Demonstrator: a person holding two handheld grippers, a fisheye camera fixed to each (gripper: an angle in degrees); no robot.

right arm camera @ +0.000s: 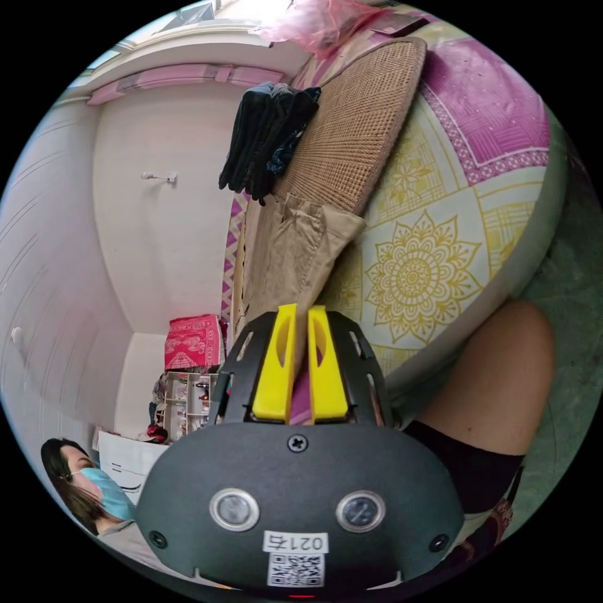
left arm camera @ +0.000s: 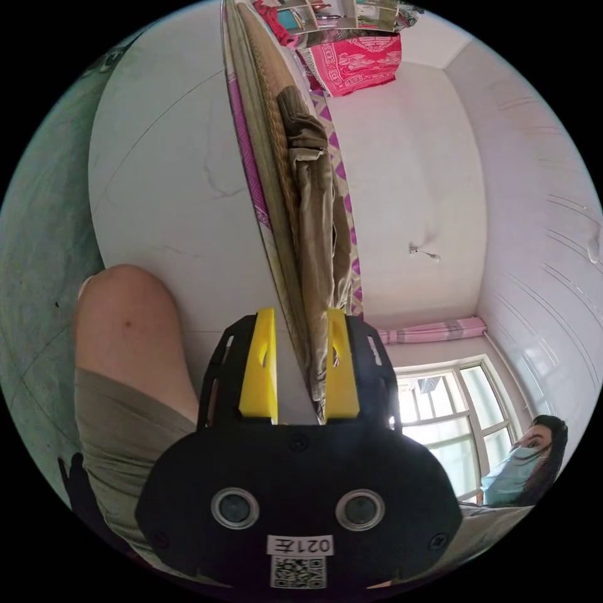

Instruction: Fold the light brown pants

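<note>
Light brown pants [left arm camera: 317, 207] lay on woven mat [right arm camera: 352, 138] atop bed w/ patterned sheet [right arm camera: 427, 264], left tongs [left arm camera: 301, 367] spread apart, pants edge btwn jaws, right tongs [right arm camera: 300, 364] nearly closed, grip on pants edge unclear, dark clothes [right arm camera: 267, 138] just beside pants.

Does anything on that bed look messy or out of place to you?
Nothing looks damaged or spilled. The light brown pants lie rumpled on the woven mat, their cloth bunched rather than flat. A pile of dark clothes sits at the mat's edge, beside the pants. The patterned bedsheet looks smooth.
</note>
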